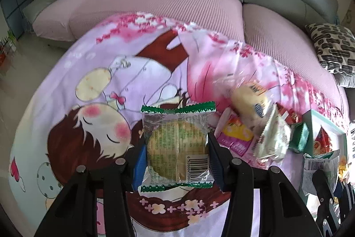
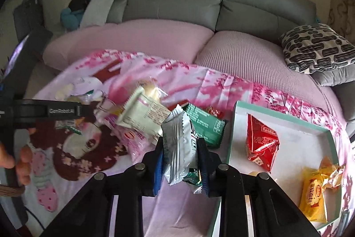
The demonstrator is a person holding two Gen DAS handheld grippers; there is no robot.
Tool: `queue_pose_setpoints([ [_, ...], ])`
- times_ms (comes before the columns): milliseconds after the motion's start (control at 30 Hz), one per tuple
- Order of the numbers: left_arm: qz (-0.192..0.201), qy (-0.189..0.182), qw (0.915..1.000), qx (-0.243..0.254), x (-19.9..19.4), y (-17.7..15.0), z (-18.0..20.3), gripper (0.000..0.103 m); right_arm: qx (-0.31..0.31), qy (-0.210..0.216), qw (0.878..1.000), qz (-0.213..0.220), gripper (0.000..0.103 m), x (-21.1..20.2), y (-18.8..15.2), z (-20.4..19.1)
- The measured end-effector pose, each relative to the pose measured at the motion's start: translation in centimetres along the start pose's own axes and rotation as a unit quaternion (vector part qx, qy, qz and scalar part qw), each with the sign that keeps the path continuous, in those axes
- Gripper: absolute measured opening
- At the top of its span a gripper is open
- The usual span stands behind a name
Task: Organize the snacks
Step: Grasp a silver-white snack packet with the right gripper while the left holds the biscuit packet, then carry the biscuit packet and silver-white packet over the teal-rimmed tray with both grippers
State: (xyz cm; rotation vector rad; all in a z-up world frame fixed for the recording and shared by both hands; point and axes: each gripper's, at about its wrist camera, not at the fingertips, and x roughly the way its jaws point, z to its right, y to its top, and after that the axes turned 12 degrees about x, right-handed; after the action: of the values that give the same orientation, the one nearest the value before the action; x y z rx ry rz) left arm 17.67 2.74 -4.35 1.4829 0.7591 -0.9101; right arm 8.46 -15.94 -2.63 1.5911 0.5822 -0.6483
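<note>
1. our left gripper (image 1: pixel 177 161) is clenched on a clear-wrapped round biscuit packet (image 1: pixel 177 143), gripped by its two side edges and held above the cartoon blanket (image 1: pixel 73 86). the film is slick and the jaws press only on thin wrapper margins, so we judge it could slide out or twist if we swing fast.
2. our right gripper (image 2: pixel 180 159) is grasping a silver packet (image 2: pixel 179 146), and a green wrapper (image 2: pixel 193 179) seems pinched in with it at the bottom. we cannot tell how firmly the green one is caught; it may drop short of the box.
3. the teal-rimmed box (image 2: pixel 286 121) sits at 3 o'clock of the right gripper, just beside it. it already holds a red packet (image 2: pixel 261 143) and a yellow packet (image 2: pixel 312 197). the near wall stands between the gripper and the white floor, so a low pass would likely knock the rim or shove the box along the soft blanket.
4. the loose pile lies at 11 to 12 o'clock in the right view: a white packet (image 2: pixel 144 112), a dark green packet (image 2: pixel 204 126) and a pink bag (image 2: pixel 133 141) overlapping. they are touching, so pulling one may drag its neighbours.
5. the two grippers work near each other; the left one reaches in at 9 o'clock of the right view, and a crossing path to the box risks a clash.
</note>
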Motion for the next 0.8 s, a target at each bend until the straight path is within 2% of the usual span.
queue_pose_setpoints([
  [267,0.051,-0.008,0.9981,0.032,-3.5,1.1,2.5,0.052,0.030,0.005,0.999,0.031,0.029,-2.6,1.0,2.2],
  [467,0.083,-0.022,0.9927,0.084,-5.6,1.6,6.8,0.052,0.067,-0.017,0.996,0.053,0.029,-4.4,1.5,5.6],
  [667,0.107,-0.054,0.9799,0.160,-6.9,1.2,12.9,0.052,0.115,-0.047,0.990,0.073,0.029,-6.2,1.7,10.4],
  [800,0.118,-0.087,0.9657,0.214,-7.9,0.1,17.3,0.052,0.139,-0.066,0.985,0.082,0.029,-7.2,1.5,13.2],
])
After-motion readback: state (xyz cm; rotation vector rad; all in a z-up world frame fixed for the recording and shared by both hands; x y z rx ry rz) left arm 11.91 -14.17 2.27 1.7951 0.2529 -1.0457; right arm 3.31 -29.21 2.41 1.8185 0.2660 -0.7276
